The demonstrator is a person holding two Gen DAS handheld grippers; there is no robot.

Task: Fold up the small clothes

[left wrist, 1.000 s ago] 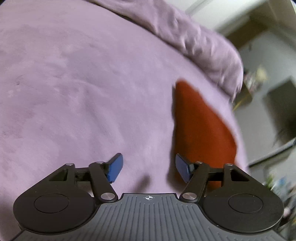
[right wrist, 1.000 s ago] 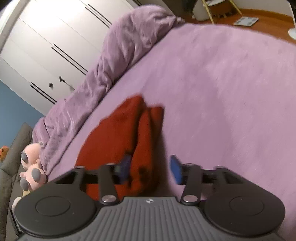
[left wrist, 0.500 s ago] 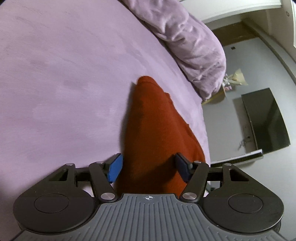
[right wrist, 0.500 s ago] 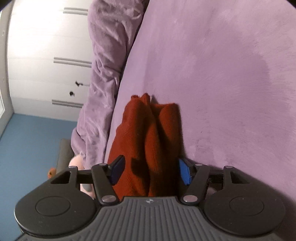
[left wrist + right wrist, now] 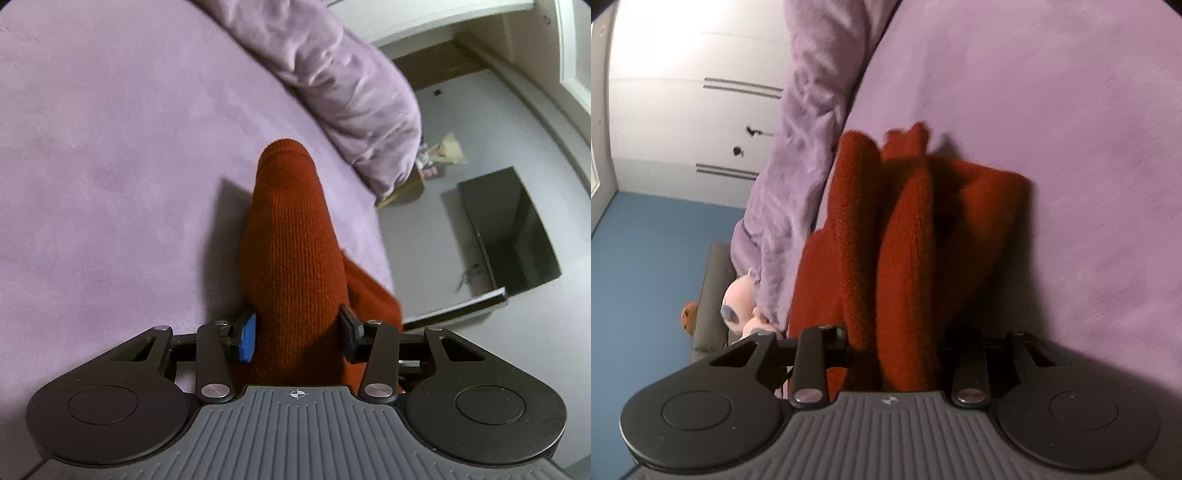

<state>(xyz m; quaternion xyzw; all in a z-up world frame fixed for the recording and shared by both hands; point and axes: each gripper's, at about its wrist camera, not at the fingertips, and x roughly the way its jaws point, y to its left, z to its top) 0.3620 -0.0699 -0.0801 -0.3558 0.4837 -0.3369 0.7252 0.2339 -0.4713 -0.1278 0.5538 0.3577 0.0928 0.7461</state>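
Item: red knit garment (image 5: 291, 236), bunched in ridges, lying on purple bed cover (image 5: 110, 166).

L gripper (image 5: 297, 338): jaws have just been closing; blue pad (image 5: 248, 336) and dark pad (image 5: 349, 338) press both sides of one raised fold of the knit. Grasping it. Fold runs straight away from the gripper and ends in a rounded tip.

R gripper (image 5: 897, 343): jaws have just been closing; fingertips buried in the cloth (image 5: 908, 258), pads not visible. Several ridges of knit squeezed between the jaws; reads as clamped on the garment.

Edges: in L view, bed edge lies close to the right of the garment, then grey floor (image 5: 436, 229) and a dark flat panel (image 5: 513, 236) below. Rumpled purple duvet (image 5: 354, 96) heaped past the tip. In R view, duvet roll (image 5: 798, 147) borders the garment's left side; beyond it white wardrobe doors (image 5: 687, 122), blue wall (image 5: 646, 266), grey sofa arm (image 5: 713, 295) w/ pink plush toy (image 5: 738, 306).

Open room: broad flat cover to the left in L view, to the right in R view.
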